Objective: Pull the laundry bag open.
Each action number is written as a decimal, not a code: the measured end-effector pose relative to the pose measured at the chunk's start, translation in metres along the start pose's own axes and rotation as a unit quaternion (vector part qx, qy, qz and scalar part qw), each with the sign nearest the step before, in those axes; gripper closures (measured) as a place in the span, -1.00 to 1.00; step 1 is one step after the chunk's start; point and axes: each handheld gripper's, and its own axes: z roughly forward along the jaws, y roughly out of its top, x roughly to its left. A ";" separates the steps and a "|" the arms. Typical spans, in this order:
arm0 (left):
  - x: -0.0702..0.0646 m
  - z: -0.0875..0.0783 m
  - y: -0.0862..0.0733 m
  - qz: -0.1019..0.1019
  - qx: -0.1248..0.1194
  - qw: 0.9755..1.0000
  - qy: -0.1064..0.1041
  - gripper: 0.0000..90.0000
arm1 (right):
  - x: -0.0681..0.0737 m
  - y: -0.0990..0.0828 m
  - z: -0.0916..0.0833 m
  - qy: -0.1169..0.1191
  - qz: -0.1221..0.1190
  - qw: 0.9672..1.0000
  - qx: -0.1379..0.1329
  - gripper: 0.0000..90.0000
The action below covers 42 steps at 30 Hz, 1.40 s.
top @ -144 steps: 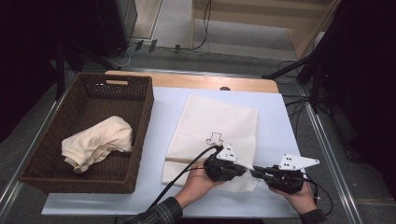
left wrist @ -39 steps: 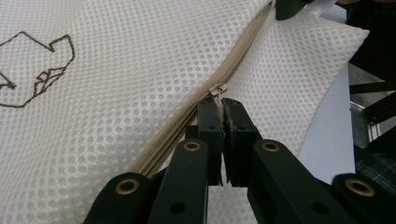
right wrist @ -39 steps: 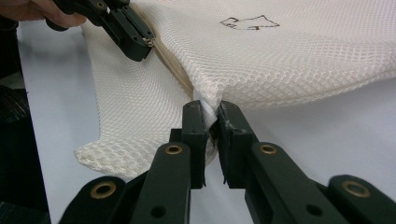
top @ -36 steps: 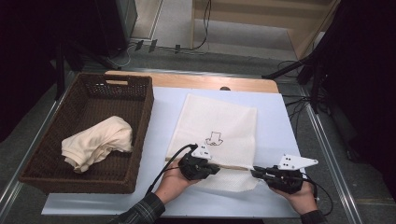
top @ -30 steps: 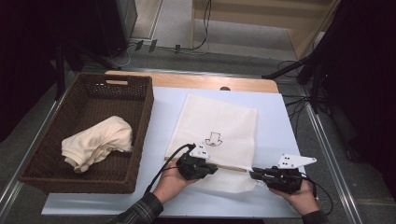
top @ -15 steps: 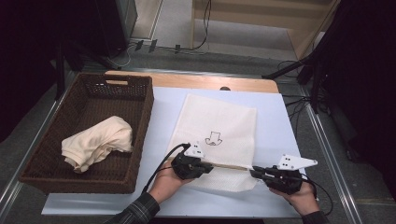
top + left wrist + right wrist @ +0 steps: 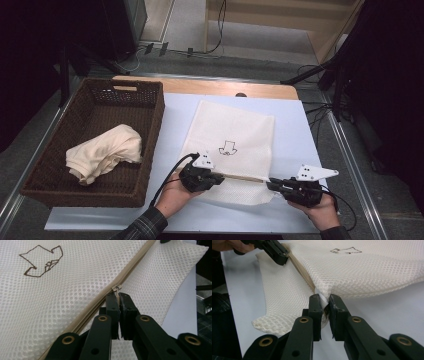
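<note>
High view: left gripper (image 7: 218,178), pinching the zipper pull (image 7: 116,288), has slid left along the mesh bag (image 7: 235,135); right gripper (image 7: 270,184) clamps its edge

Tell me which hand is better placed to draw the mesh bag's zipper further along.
Left. The left tongs are shut on the zipper pull of the mesh bag, in line with the zipper seam. The right tongs pinch the bag's edge at the seam's end, anchoring it.

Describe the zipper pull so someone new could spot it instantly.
Start at the white mesh bag lying right of the wicker basket. Follow its beige zipper along the near end to the left gripper. The zipper pull is the small metal tab pinched there.
</note>
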 end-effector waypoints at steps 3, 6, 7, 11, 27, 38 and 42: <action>0.001 -0.003 -0.002 0.000 0.001 1.000 0.003 0.95 | 0.000 -0.001 -0.001 -0.002 0.002 1.000 0.002 0.82; 0.003 -0.007 -0.005 -0.002 0.003 1.000 0.007 0.94 | -0.001 -0.002 -0.002 -0.005 0.001 1.000 0.001 0.82; 0.003 -0.007 -0.006 -0.003 0.001 1.000 0.006 0.95 | -0.001 -0.002 -0.002 -0.004 0.001 1.000 0.002 0.82; 0.005 -0.011 -0.010 -0.004 0.002 1.000 0.011 0.94 | 0.000 -0.003 -0.002 -0.005 -0.002 1.000 0.005 0.82; 0.009 -0.024 -0.023 -0.027 -0.003 0.999 0.032 0.94 | -0.003 -0.003 -0.006 -0.016 0.001 1.000 0.004 0.82; 0.015 -0.033 -0.027 -0.033 -0.005 0.998 0.051 0.94 | -0.007 -0.005 -0.011 -0.033 0.007 0.999 -0.002 0.82; 0.015 -0.033 -0.027 -0.034 -0.005 0.998 0.054 0.94 | -0.011 -0.006 -0.015 -0.043 0.010 0.999 -0.004 0.82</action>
